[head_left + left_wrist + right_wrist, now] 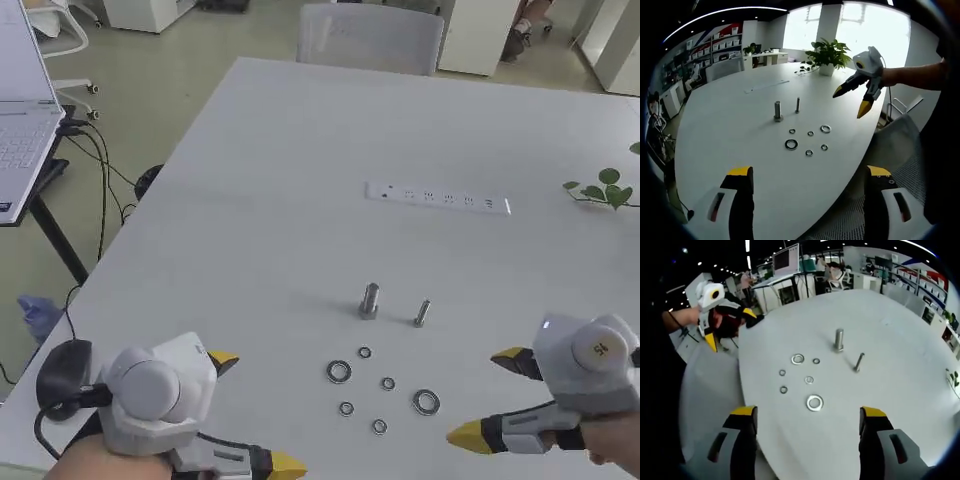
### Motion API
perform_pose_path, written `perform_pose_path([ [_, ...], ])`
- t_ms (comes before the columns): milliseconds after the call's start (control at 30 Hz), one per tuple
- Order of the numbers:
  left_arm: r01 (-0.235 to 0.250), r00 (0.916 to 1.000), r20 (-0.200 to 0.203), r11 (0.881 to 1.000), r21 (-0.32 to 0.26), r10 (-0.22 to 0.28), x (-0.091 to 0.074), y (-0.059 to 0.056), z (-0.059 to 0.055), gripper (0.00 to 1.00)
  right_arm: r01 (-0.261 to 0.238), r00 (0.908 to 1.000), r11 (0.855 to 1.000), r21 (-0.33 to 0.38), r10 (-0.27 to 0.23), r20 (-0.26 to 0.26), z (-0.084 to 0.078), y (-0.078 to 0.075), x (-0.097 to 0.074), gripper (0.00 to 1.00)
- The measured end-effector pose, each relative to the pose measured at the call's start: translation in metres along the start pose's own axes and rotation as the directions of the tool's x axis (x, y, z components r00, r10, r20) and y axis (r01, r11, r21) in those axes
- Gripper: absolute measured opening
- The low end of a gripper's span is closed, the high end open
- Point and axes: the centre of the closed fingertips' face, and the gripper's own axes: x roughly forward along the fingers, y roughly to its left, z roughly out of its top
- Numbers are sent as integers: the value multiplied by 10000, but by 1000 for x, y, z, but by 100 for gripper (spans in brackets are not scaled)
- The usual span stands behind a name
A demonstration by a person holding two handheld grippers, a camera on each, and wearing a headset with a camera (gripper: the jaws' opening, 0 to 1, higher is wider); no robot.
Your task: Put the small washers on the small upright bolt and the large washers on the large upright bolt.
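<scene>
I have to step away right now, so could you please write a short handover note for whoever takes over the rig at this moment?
Left tongs: open, empty, held left of the washers.
Right tongs: open, empty, held right of the washers.
Large bolt and small bolt: upright side by side on the table, both bare.
Two large washers and four small washers: loose, flat, in front of the bolts.
Done: nothing yet.
Left: all six washers.

Head view looks down; gripper views face inward, low — all share the large bolt (369,300).
</scene>
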Motion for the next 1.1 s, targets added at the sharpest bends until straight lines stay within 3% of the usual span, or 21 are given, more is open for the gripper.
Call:
perform_pose_path([
  [233,15,10000,75,10000,-38,-15,8,-4,3,92,-88,9991,9983,-574,64,-417,2,-5,7,83],
  [367,-111,9999,13,9993,365,110,9,-3,3,93,-77,9986,9941,-1082,21,-519,11,-9,9,83],
  [600,-76,10000,-3,9982,593,76,7,-4,5,92,-385,9954,9769,-2102,189,-942,20,-11,21,77],
  [967,50,9999,-126,9987,501,-44,8,-7,-4,89,-1227,9728,9322,-3406,451,-2271,2,-6,52,71],
  [1100,156,9998,-120,9985,529,-150,8,-11,-5,88,-1360,9679,9289,-3445,504,-2462,-4,-10,60,66],
])
